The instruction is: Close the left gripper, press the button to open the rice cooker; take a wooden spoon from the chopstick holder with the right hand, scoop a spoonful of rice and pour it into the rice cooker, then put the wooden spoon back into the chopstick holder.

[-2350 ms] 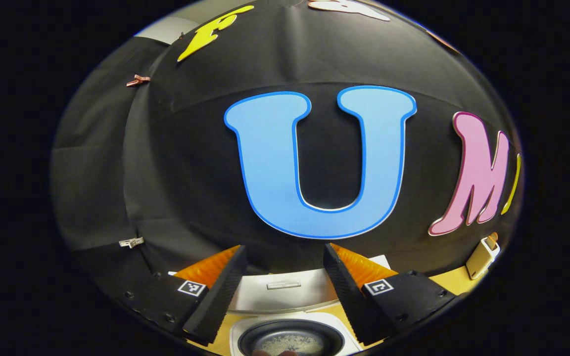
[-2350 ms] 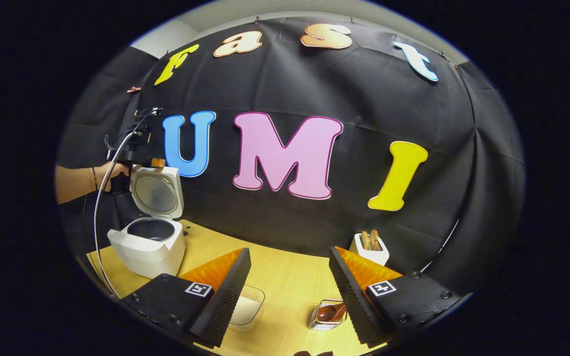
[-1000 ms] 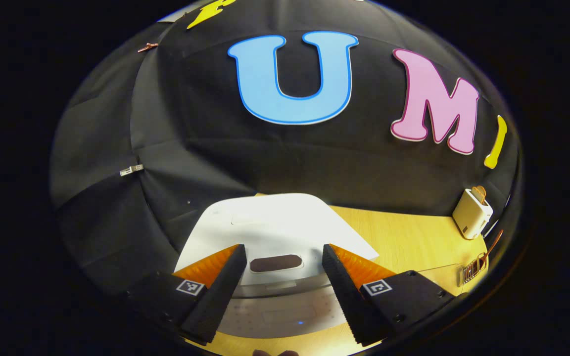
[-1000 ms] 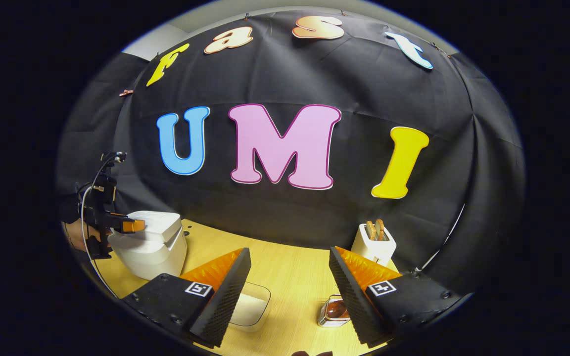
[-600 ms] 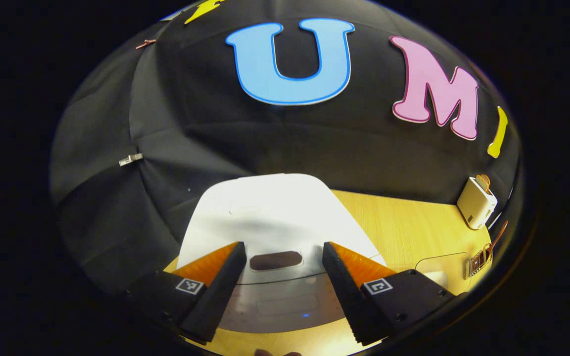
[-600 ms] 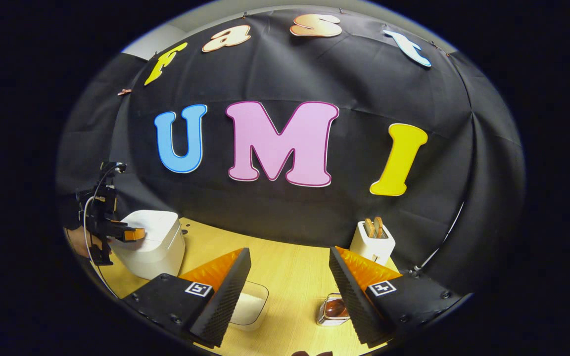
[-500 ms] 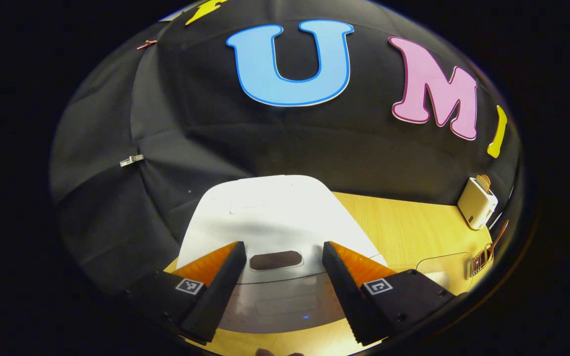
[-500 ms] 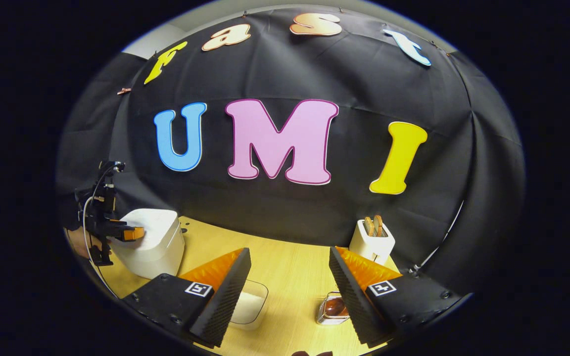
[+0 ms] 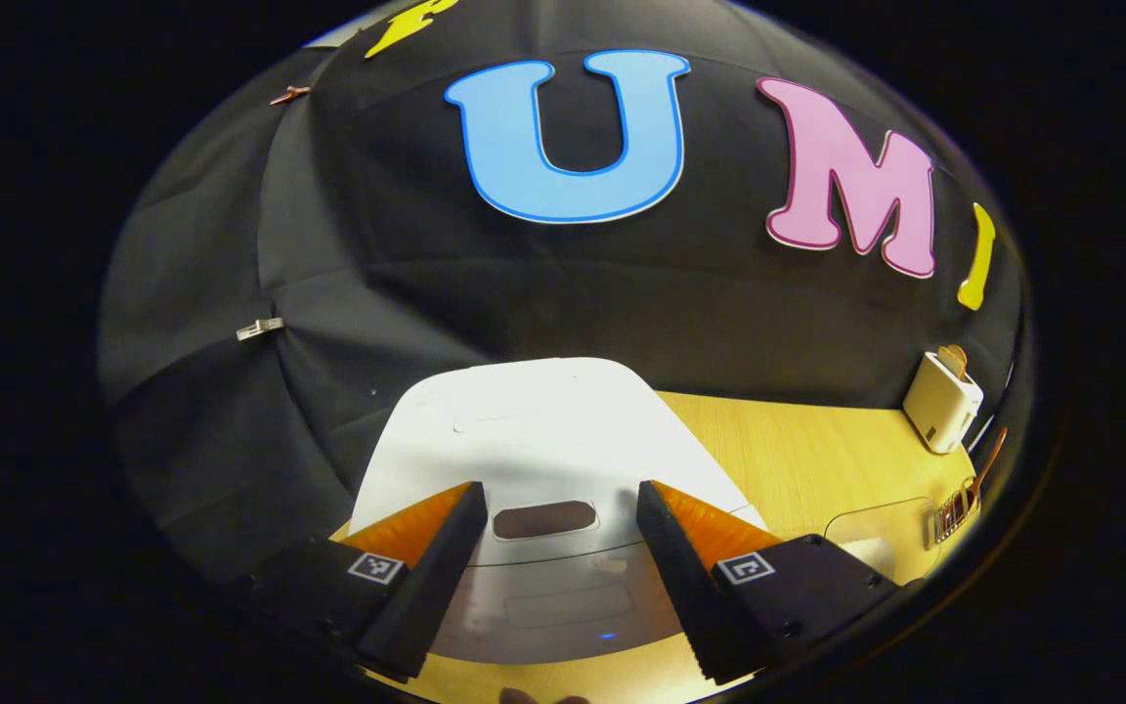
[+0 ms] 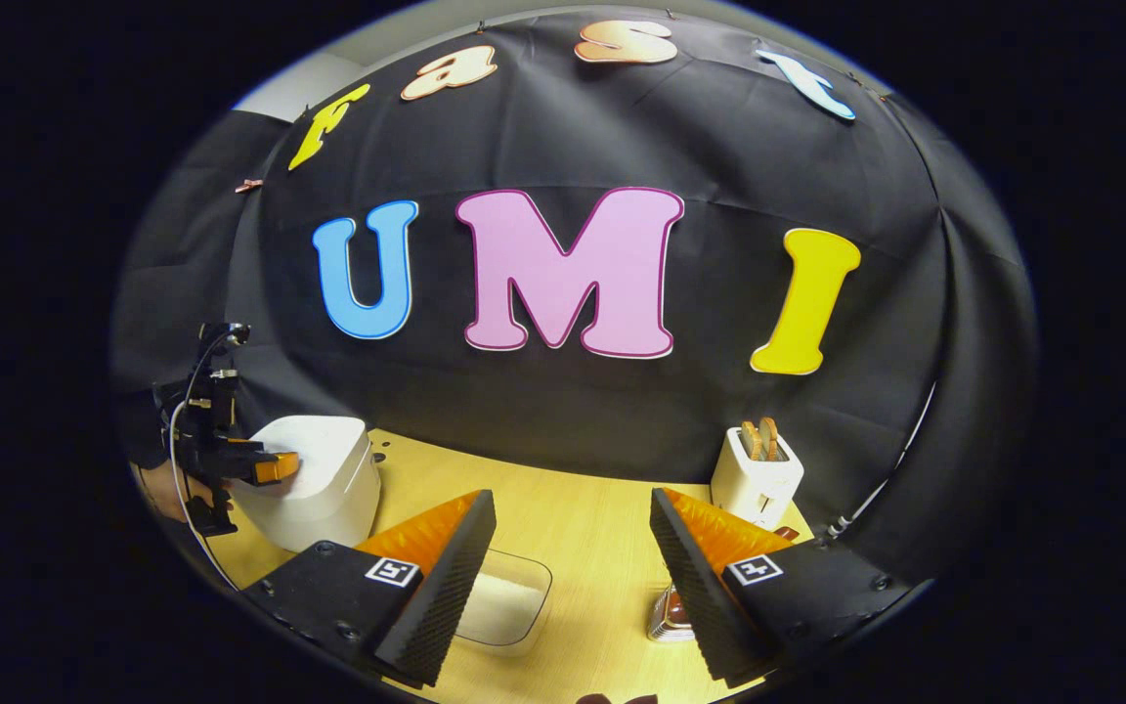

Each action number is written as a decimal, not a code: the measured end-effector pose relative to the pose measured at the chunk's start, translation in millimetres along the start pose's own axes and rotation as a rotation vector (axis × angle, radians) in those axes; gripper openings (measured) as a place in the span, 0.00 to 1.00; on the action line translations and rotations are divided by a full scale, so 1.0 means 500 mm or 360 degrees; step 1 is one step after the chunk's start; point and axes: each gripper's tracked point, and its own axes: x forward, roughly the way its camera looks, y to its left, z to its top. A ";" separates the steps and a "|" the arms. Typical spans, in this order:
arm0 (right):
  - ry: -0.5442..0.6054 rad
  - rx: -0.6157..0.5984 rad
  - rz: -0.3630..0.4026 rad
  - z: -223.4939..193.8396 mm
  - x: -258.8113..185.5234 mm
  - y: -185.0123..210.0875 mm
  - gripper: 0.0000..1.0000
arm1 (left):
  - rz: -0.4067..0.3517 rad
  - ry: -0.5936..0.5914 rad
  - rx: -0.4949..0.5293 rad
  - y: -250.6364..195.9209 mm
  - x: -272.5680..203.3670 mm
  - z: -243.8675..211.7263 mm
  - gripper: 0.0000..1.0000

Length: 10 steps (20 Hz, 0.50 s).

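The white rice cooker [image 9: 534, 430] stands with its lid down, a dark oval recess [image 9: 543, 519] at the lid's front. My left gripper [image 9: 558, 489] is open just above the lid, one finger on each side of that recess. From the right gripper view the cooker [image 10: 314, 479] is at the far left, with the left gripper [image 10: 275, 467] and a hand at its front. My right gripper [image 10: 571, 496] hangs open over the table with nothing between its fingers. The clear rice container [image 10: 509, 606] lies below its left finger. The wire chopstick holder [image 10: 669, 618], holding the brown wooden spoon, is partly hidden behind its right finger.
A white toaster [image 10: 757, 479] with bread in it stands at the back right of the wooden table [image 10: 573, 528]. In the left gripper view the toaster [image 9: 941, 416], rice container [image 9: 871, 523] and chopstick holder [image 9: 956, 504] are at the far right edge.
The cooker lid, open 2.4 s ago, came down with the left gripper and is shut now. In the last half second both grippers barely moved and stayed open.
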 end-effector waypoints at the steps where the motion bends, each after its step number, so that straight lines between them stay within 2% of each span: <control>1: -0.0012 -0.0006 0.0005 0.005 -0.002 0.003 0.98 | -0.0008 -0.0019 -0.0003 0.001 -0.009 0.011 1.00; 4: -0.0029 -0.0020 0.0015 0.015 -0.007 0.012 0.98 | -0.0067 -0.0179 -0.0027 0.005 -0.051 0.069 0.96; 7: -0.0052 0.0025 0.0039 0.030 -0.011 0.024 0.98 | -0.0116 -0.0337 0.0031 0.007 -0.109 0.122 0.96; 10: -0.0117 0.0073 0.0130 0.055 -0.017 0.054 0.98 | -0.0187 -0.0424 0.0037 -0.007 -0.166 0.152 0.96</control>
